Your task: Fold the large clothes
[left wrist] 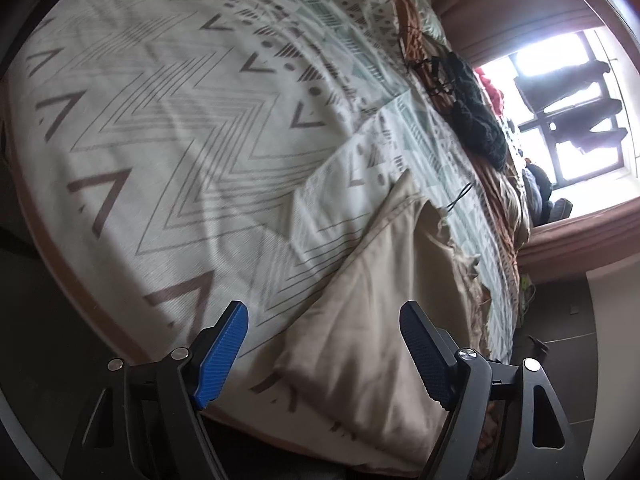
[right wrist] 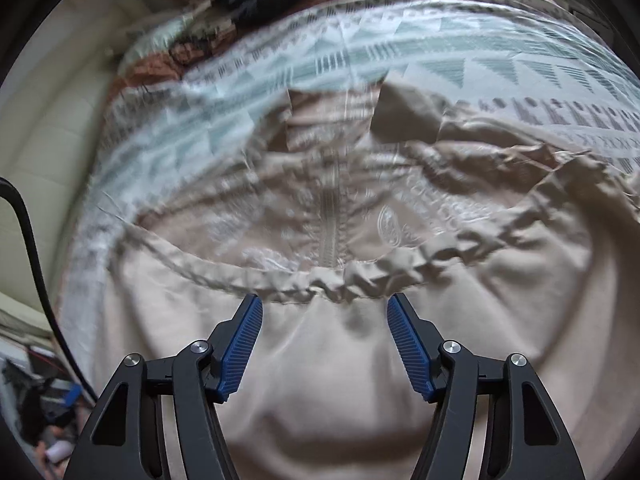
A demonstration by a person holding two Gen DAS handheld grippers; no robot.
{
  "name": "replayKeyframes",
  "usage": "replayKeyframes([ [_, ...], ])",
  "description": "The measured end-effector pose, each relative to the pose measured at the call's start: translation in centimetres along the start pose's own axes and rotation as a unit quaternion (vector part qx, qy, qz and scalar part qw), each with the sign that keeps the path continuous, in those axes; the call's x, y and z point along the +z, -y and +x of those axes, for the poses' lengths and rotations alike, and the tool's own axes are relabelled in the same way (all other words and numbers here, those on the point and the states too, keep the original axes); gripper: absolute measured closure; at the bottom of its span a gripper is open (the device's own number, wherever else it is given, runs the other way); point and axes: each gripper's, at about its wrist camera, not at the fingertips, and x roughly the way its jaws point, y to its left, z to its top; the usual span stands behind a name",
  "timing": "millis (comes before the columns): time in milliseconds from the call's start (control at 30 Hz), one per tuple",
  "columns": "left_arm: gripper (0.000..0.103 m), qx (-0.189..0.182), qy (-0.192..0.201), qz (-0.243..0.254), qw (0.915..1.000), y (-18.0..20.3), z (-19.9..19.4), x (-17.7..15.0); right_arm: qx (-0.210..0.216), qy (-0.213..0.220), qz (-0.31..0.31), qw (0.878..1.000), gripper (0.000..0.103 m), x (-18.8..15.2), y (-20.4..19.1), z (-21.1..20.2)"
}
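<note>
Both grippers hover over the bed, each with its blue-padded jaws standing apart and nothing pinched between them. Seen from its own camera, the left gripper (left wrist: 324, 308) hangs above the near edge of the beige garment (left wrist: 360, 292), where a long flat panel of the cloth runs away from the bed's near side toward a frayed, ragged hem. That panel lies on the patterned bedspread (left wrist: 160, 128), a pale cover printed with grey zigzags, triangles and dotted bands, and most of the bedspread to the side of the garment is bare. Further along the bed from the garment, a dark knitted item (left wrist: 476, 120) rests near the bed's far edge, with a thin black cord just beside it. Beyond that edge is a bright window (left wrist: 560, 112), with dark pieces hanging against the light. The right gripper (right wrist: 324, 304) points steeply down at the same beige garment (right wrist: 520, 320), and its fingertips sit just short of a gathered, elastic-looking seam (right wrist: 344, 276) that curves across the cloth. Past that seam the fabric opens into a hollow, where a zip-like strip runs up the middle, though the picture is blurred there. Around the garment the bedspread (right wrist: 440, 60) shows its teal and grey bands.
</note>
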Motion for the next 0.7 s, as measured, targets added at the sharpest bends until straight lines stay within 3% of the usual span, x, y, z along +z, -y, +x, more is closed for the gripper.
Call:
replayKeyframes([
  [67,0.026,0.003,-0.006,-0.006,1.0000,-0.6,0.2,-0.2,-0.027,-0.010,-0.014,0.999,0.050,-0.1,-0.1,1.9],
  [133,0.026,0.006,-0.008,-0.008,0.9999,-0.8,0.3,-0.3,-0.044,0.003,-0.036,0.998,0.062,0.1,-0.5,2.0],
  [167,0.026,0.008,-0.008,-0.007,0.9999,-0.8,0.3,-0.4,-0.044,0.006,-0.041,0.998,0.075,0.2,-0.6,2.0],
  [267,0.026,0.012,-0.011,-0.008,0.9998,-0.8,0.5,-0.3,-0.034,0.020,-0.045,0.998,0.089,1.1,-0.3,1.2],
  [500,0.026,0.008,-0.017,-0.030,0.9994,-1.2,1.1,-0.4,-0.029,0.062,-0.047,0.997,0.092,3.8,0.3,-1.3],
  [700,0.026,-0.001,-0.030,-0.037,0.9989,-1.4,1.6,-0.8,-0.035,0.060,-0.038,0.997,0.093,5.7,0.2,0.1],
])
